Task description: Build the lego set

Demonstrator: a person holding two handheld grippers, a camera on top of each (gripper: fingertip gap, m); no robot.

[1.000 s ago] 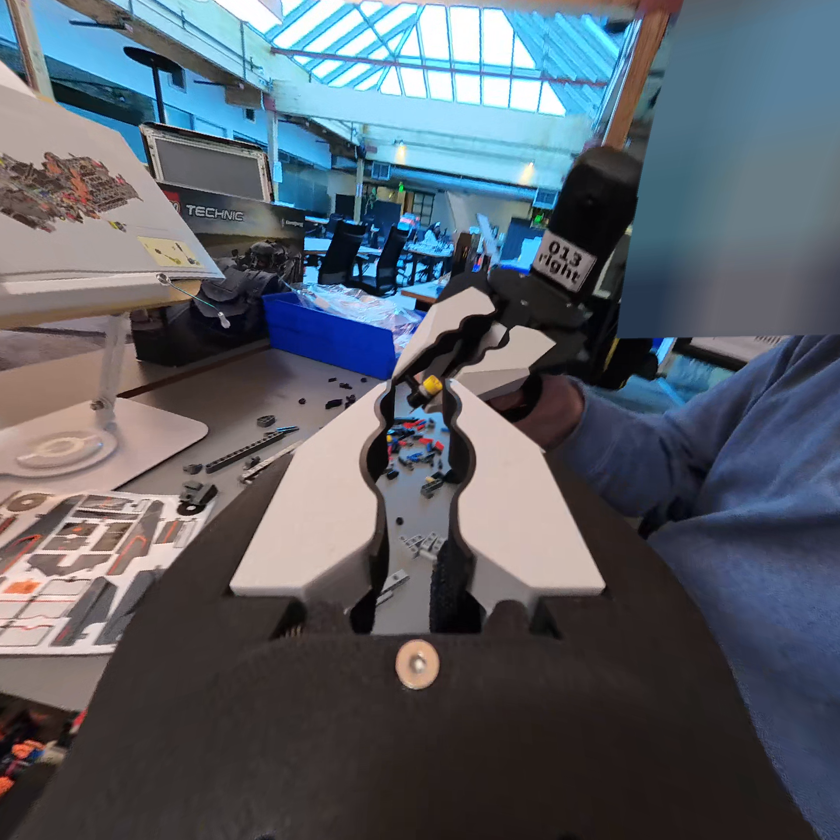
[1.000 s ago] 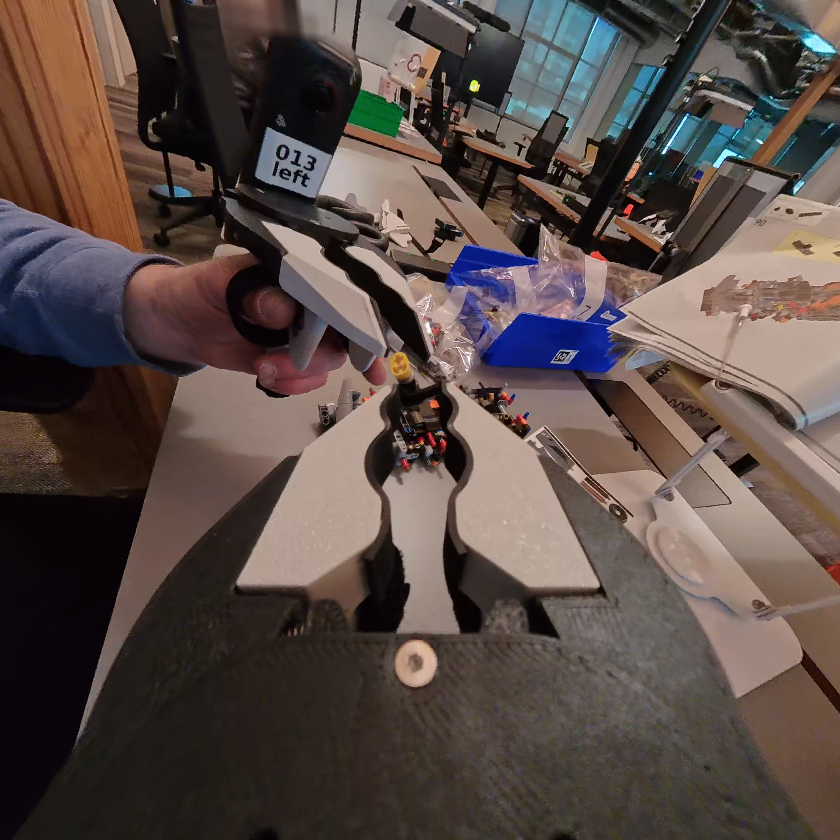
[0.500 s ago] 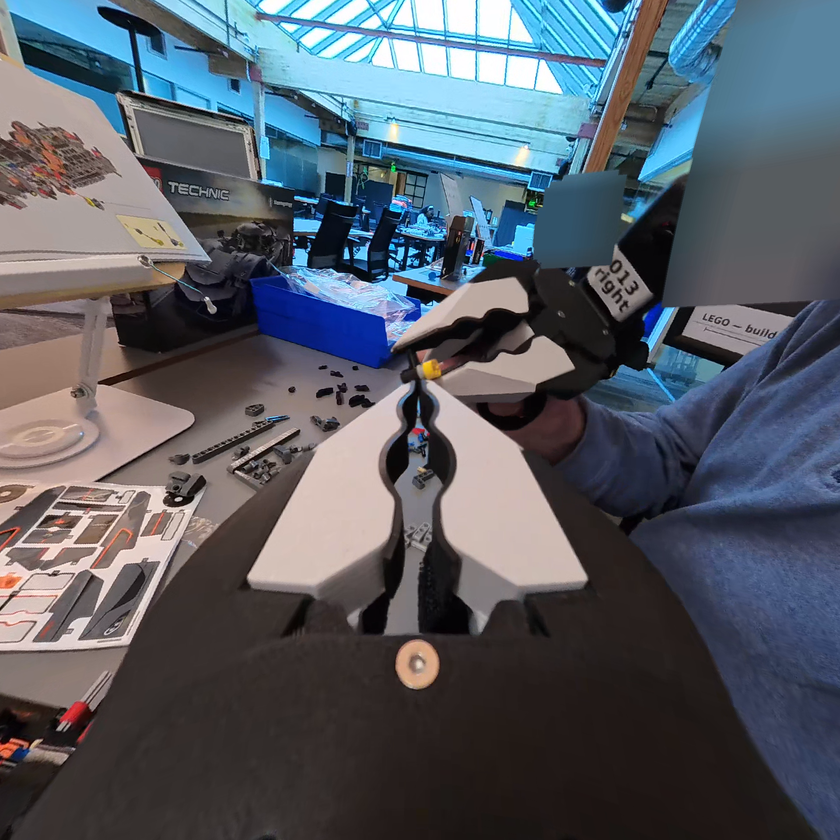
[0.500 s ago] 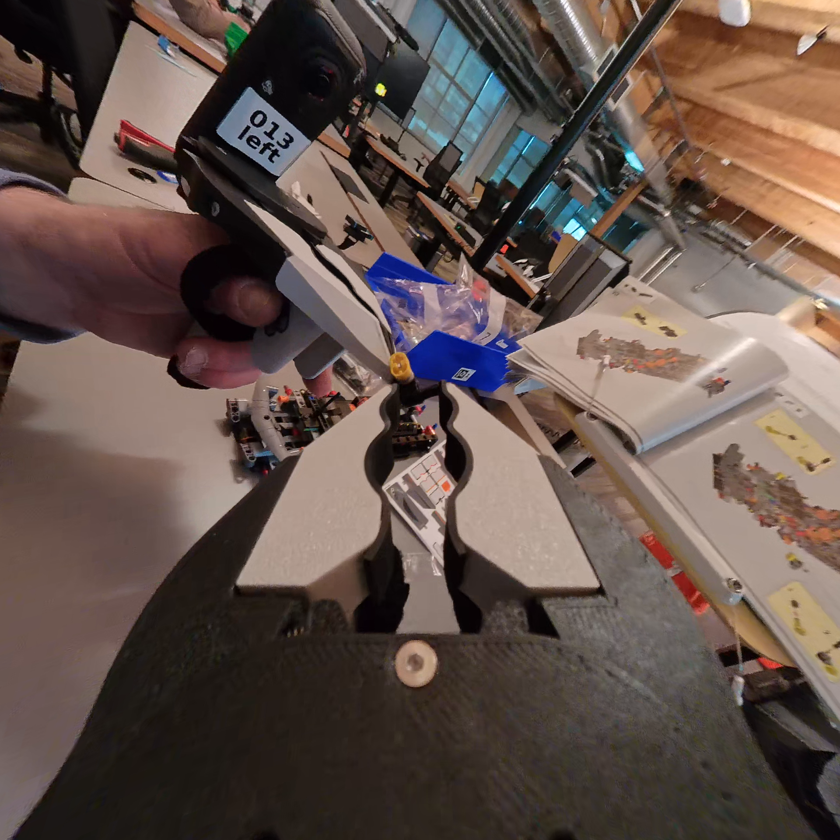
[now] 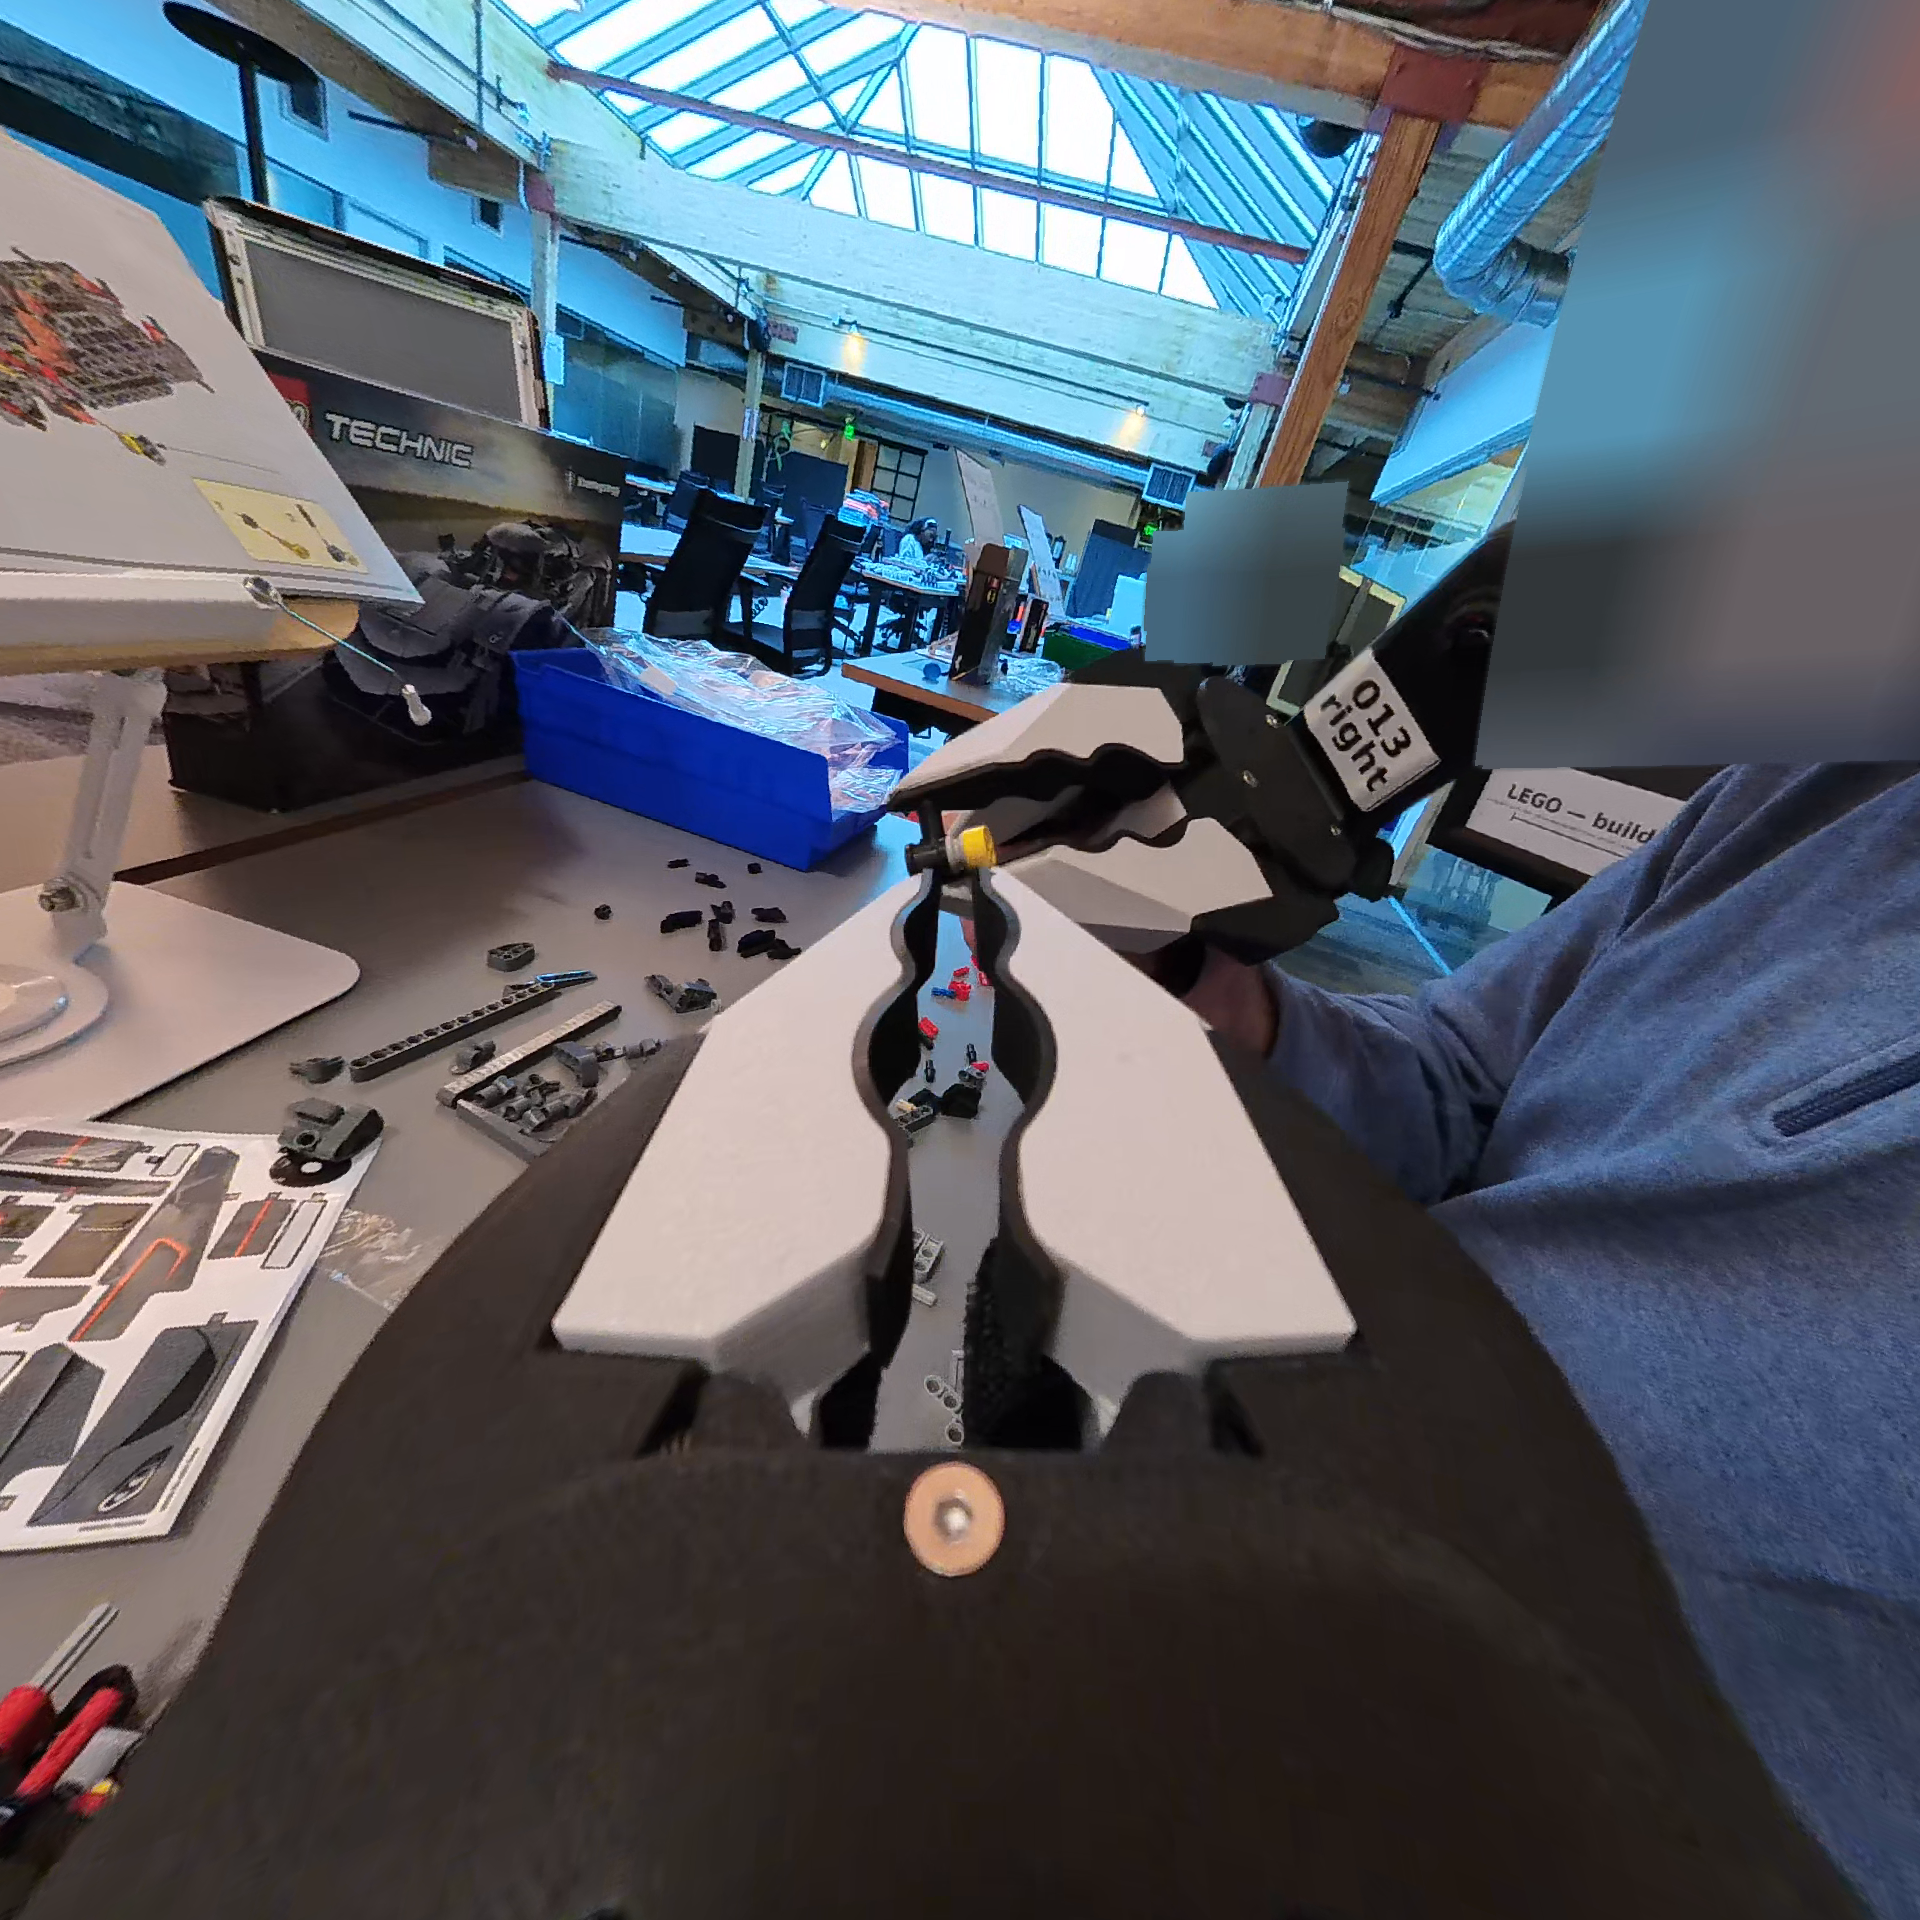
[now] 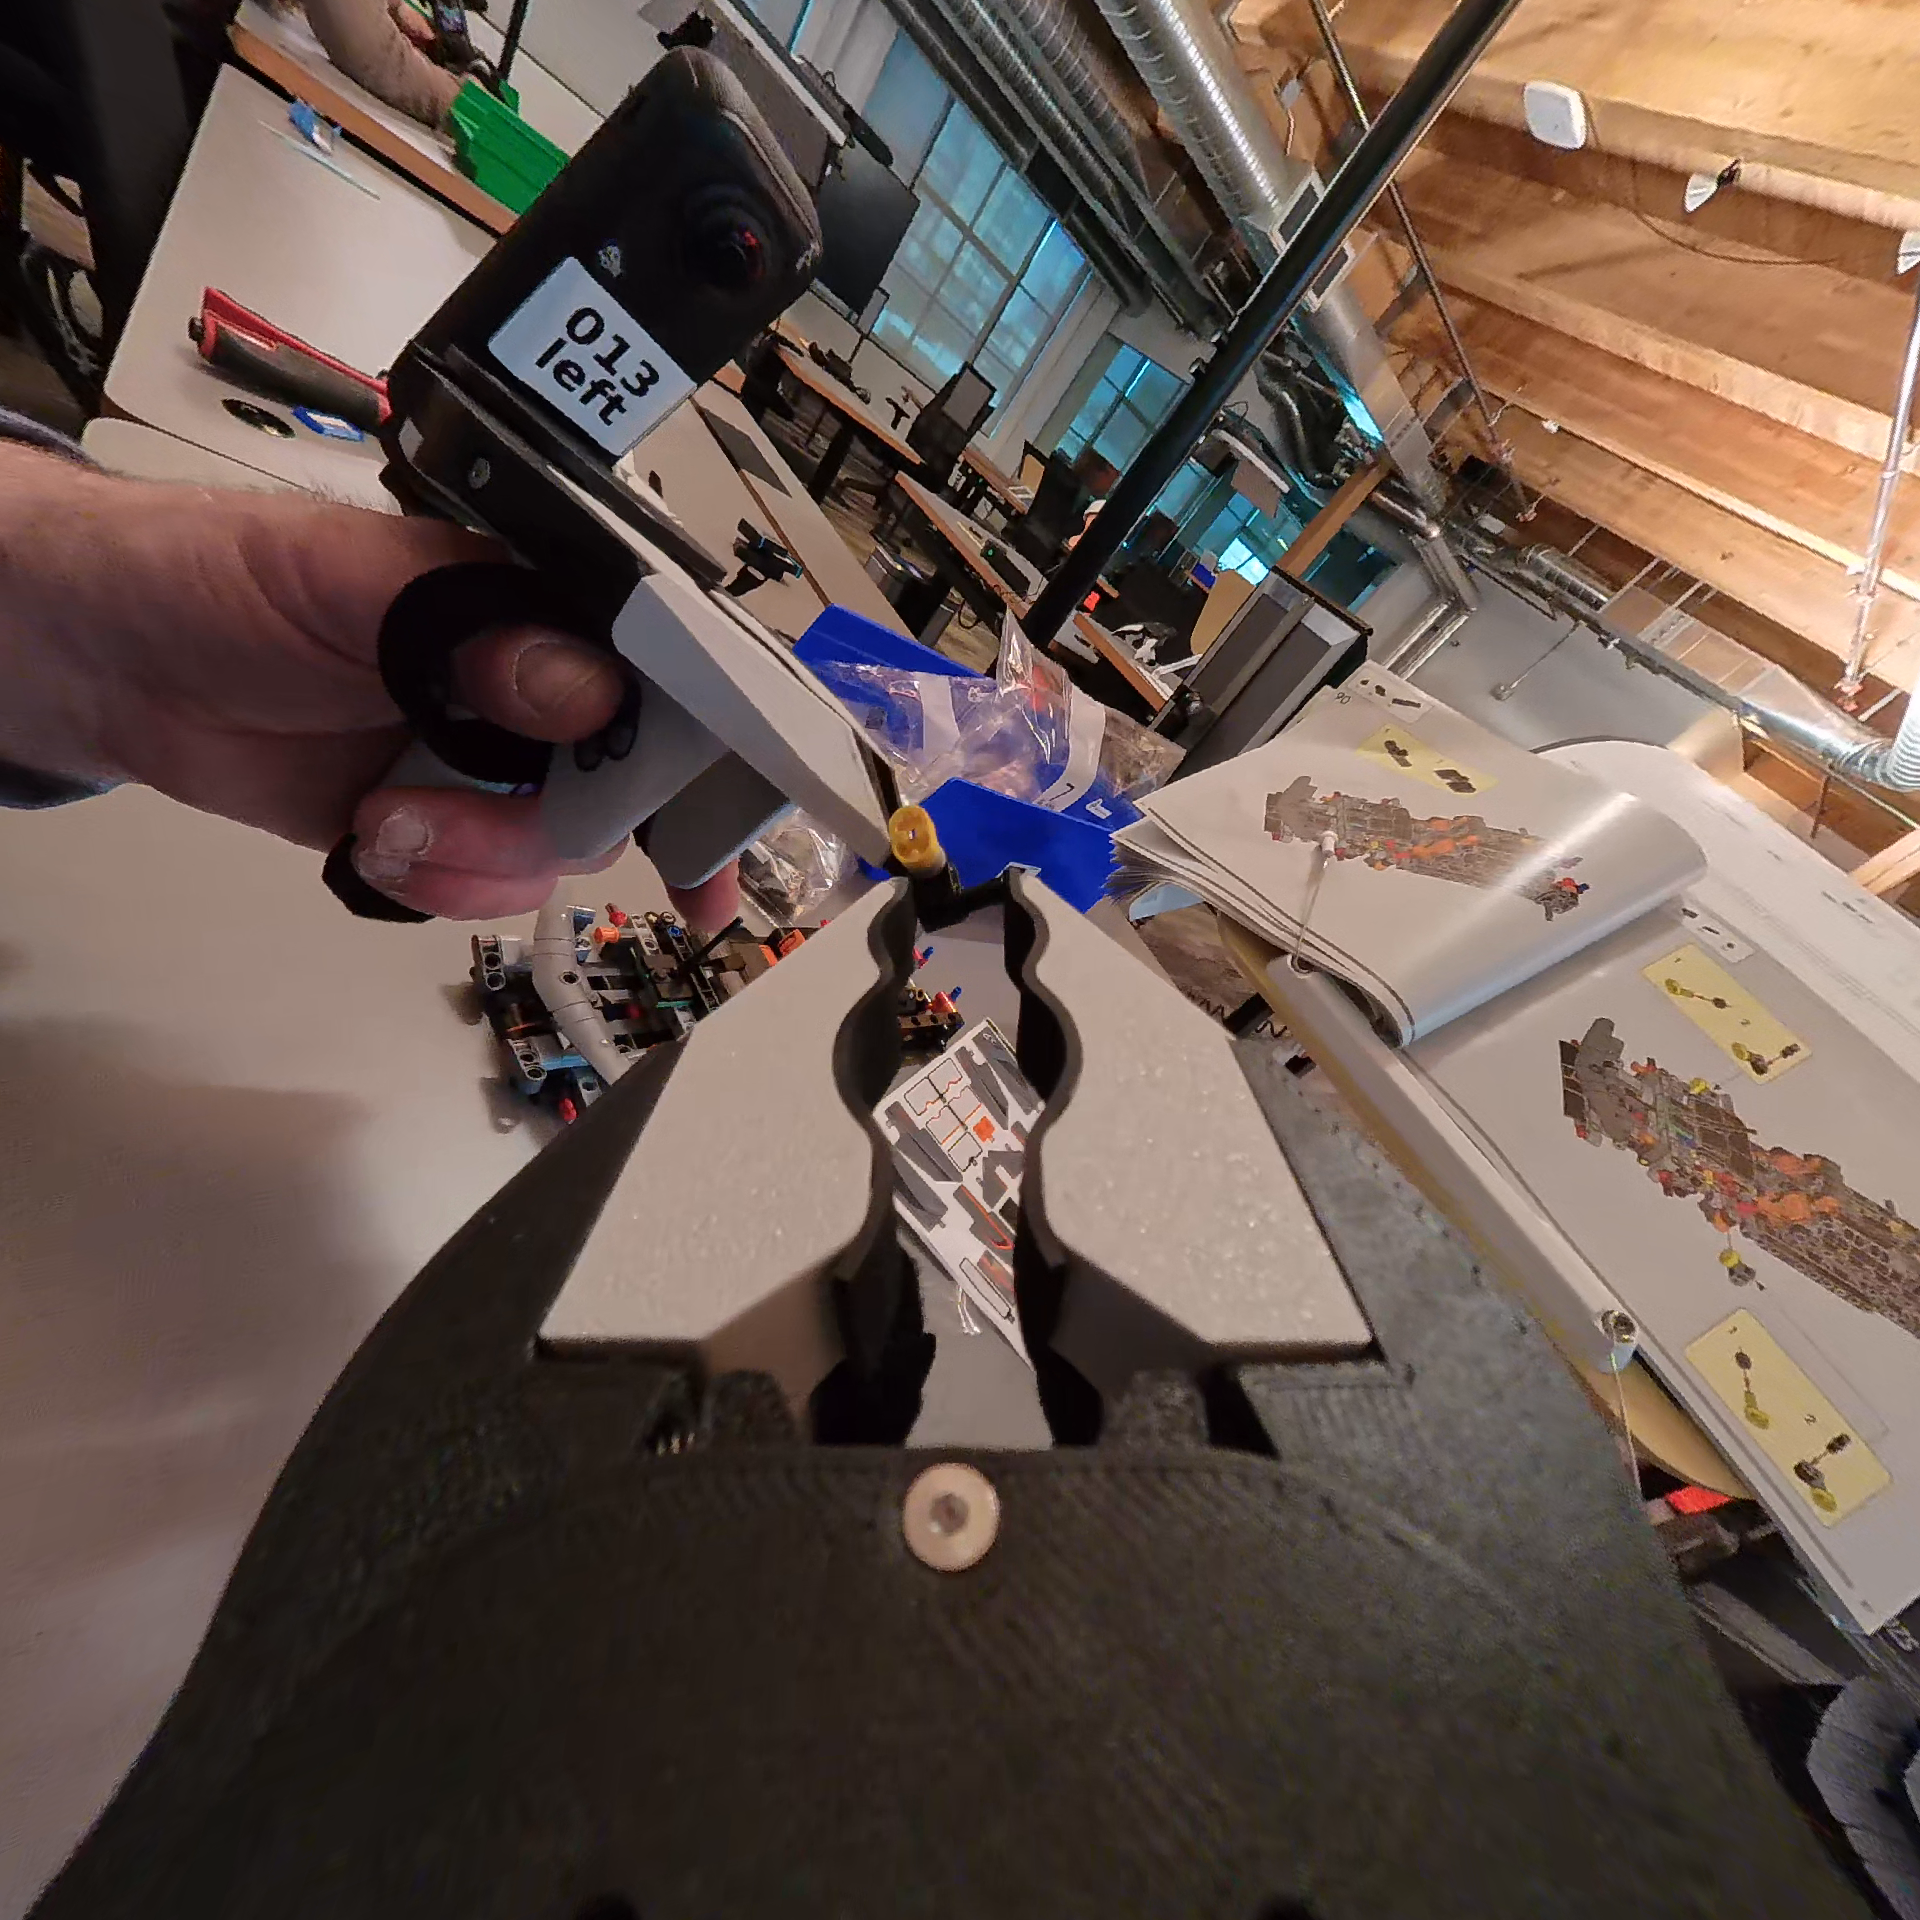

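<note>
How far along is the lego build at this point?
Done: a partly built model lies on the table. In hand: the left gripper and right gripper both pinch one small yellow-and-black piece. Left: loose parts, bagged parts in the blue bin, a sticker sheet.

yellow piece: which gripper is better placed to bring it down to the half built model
Left, likely: the left gripper pinches the yellow piece at its tips, and the half-built model lies just below that hand.
</note>
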